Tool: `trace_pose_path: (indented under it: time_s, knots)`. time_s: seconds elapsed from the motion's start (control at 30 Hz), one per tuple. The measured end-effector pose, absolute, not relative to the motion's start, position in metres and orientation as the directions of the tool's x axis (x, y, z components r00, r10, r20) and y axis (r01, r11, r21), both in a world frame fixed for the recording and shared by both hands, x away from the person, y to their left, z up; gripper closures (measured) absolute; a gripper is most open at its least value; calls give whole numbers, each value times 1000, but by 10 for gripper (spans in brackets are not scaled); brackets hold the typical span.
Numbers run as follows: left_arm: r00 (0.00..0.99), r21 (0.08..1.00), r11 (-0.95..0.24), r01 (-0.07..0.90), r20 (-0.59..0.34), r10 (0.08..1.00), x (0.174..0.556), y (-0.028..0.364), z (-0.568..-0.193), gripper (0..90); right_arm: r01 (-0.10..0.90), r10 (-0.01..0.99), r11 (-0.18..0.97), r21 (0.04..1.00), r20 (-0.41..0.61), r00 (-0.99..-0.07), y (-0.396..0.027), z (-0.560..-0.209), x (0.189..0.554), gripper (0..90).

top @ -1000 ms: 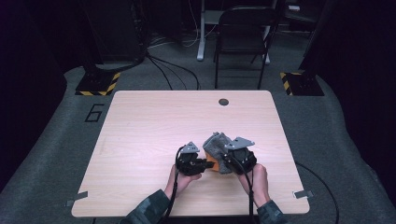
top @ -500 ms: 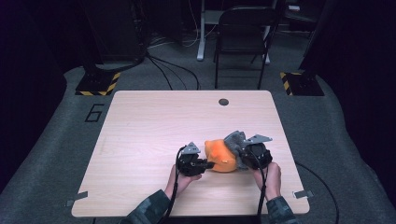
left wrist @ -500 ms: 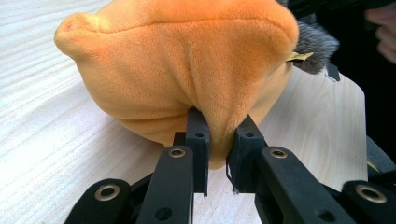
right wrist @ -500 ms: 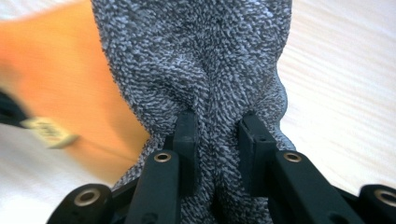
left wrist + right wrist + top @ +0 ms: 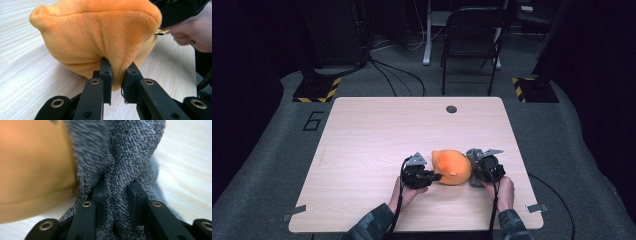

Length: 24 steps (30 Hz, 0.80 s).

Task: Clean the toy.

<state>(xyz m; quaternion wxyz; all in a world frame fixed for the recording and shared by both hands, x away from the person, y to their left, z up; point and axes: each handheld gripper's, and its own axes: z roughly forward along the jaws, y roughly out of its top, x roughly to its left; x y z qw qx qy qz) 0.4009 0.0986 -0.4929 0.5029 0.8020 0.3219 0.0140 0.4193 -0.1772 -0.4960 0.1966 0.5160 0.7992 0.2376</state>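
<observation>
While the left gripper (image 5: 116, 82) pinches the orange plush pouch (image 5: 453, 167) near the tabletop's (image 5: 377, 130) front edge and the right gripper's fingers (image 5: 136, 202) clamp its grey terry lining (image 5: 125, 157), pull apart evenly, keeping both grips firm.

Plush toy (image 5: 100, 35) between the left gripper's fingers (image 5: 106, 75): plain orange, no pattern. Cloth (image 5: 125, 170) between the right gripper's fingers (image 5: 136, 202): grey, flecked dark and light. Both sets of fingers: black, brass-coloured rivets. Table (image 5: 377, 130) beneath the fingers: pale wood grain.
</observation>
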Motion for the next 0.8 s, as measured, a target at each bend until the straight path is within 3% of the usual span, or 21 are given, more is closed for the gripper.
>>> trace_pose_path:
  time_s: [0.2, 0.33, 0.5, 0.63, 0.8]
  knots:
    - [787, 814, -281, 509, -307, 536, 401, 100, -493, 799, 727, 917, 368, 580, -94, -388, -181, -483, 418, 713]
    - [786, 814, -281, 508, -305, 538, 400, 99, -493, 797, 692, 937, 283, 664, -37, -348, -191, -440, 404, 715]
    - [785, 815, -281, 506, -301, 541, 400, 99, -493, 795, 574, 893, 317, 755, -32, -450, -170, -390, 378, 715]
    - [788, 817, -285, 501, -295, 541, 401, 100, -493, 789, 576, 847, 420, 701, -76, -526, -136, -399, 375, 718]
    - [784, 809, -291, 510, -299, 544, 402, 99, -496, 758, 584, 839, 457, 671, -106, -534, -128, -428, 386, 730]
